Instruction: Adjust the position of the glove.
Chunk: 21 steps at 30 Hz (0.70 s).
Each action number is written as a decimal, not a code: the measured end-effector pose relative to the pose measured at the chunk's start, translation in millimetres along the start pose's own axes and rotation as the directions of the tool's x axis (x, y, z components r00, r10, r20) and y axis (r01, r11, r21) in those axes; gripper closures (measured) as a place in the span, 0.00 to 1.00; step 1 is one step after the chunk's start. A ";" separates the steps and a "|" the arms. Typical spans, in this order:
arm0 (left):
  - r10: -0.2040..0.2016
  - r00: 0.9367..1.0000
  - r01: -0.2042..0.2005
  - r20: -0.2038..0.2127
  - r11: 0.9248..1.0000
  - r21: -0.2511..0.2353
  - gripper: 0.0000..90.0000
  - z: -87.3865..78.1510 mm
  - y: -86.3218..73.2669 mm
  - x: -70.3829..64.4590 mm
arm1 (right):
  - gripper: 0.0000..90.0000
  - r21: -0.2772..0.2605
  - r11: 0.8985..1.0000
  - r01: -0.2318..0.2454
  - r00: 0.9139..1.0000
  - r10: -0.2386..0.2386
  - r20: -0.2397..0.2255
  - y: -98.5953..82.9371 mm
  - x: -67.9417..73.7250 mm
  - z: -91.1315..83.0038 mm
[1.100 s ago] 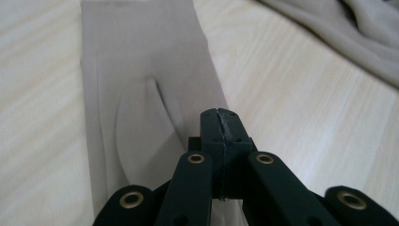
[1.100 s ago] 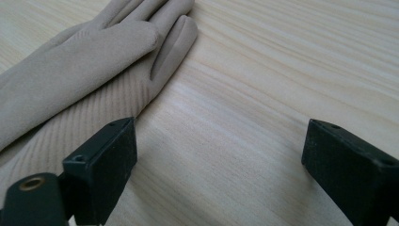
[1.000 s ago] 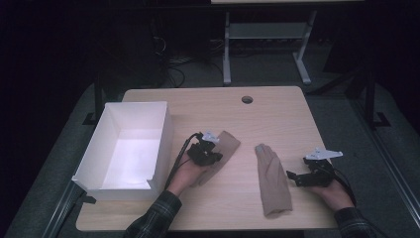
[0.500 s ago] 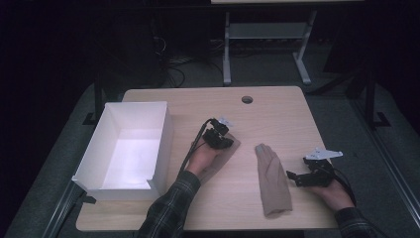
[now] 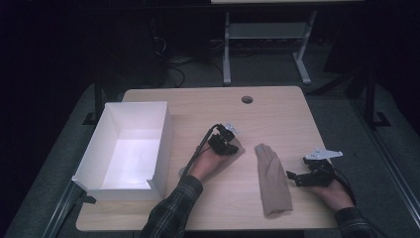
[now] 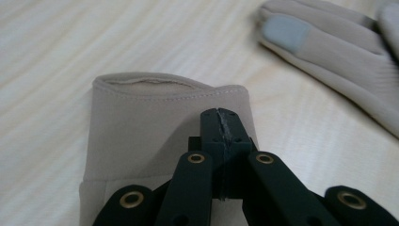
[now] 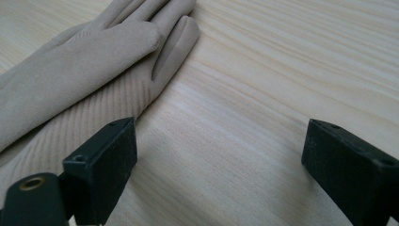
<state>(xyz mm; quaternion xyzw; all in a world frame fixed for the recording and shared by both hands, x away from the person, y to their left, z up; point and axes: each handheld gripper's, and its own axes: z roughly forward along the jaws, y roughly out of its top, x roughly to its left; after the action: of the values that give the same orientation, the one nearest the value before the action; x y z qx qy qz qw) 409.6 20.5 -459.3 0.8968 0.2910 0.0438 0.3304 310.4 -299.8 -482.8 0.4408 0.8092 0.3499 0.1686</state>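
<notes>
Two beige gloves lie on the wooden table [image 5: 282,116]. My left gripper [image 5: 228,144] [image 6: 221,123] is shut on the folded cuff of the left glove [image 5: 239,151] [image 6: 150,122], near the table's middle. The hand covers most of this glove in the high view. The right glove [image 5: 272,181] [image 7: 80,70] lies flat, fingers pointing away, and its grey-padded fingertip [image 6: 284,34] shows in the left gripper view. My right gripper [image 5: 297,177] [image 7: 221,157] rests open just right of that glove, its jaws wide apart over bare wood.
An open white box [image 5: 166,141] stands at the table's left side. A round cable hole [image 5: 247,99] sits near the far edge. A metal stand [image 5: 267,34] is on the floor beyond the table.
My left gripper has carried its glove to the right, closer to the other glove. The right gripper and its glove have stayed put.
</notes>
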 end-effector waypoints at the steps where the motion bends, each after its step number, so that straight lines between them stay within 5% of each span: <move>1: 0.000 1.000 0.000 0.004 1.000 -0.001 1.00 0.1 -0.3 -3.1 | 0.11 0.000 1.000 0.000 1.000 0.000 0.000 0.0 0.0 0.0; 13: 0.081 0.992 -0.083 0.092 0.996 0.020 1.00 -3.6 -10.4 -38.4 | 0.11 0.000 1.000 0.000 1.000 0.000 0.000 0.0 0.0 0.0; 21: 0.092 0.985 -0.095 0.149 0.995 0.014 1.00 -9.5 -23.3 -57.9 | 0.11 0.000 1.000 0.000 1.000 0.000 0.000 0.0 0.0 0.0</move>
<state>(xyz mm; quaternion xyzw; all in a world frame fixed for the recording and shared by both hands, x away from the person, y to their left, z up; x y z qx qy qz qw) 347.7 8.2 -459.8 0.9136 0.2237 -0.0106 0.3392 310.4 -299.8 -482.7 0.4408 0.8093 0.3497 0.1687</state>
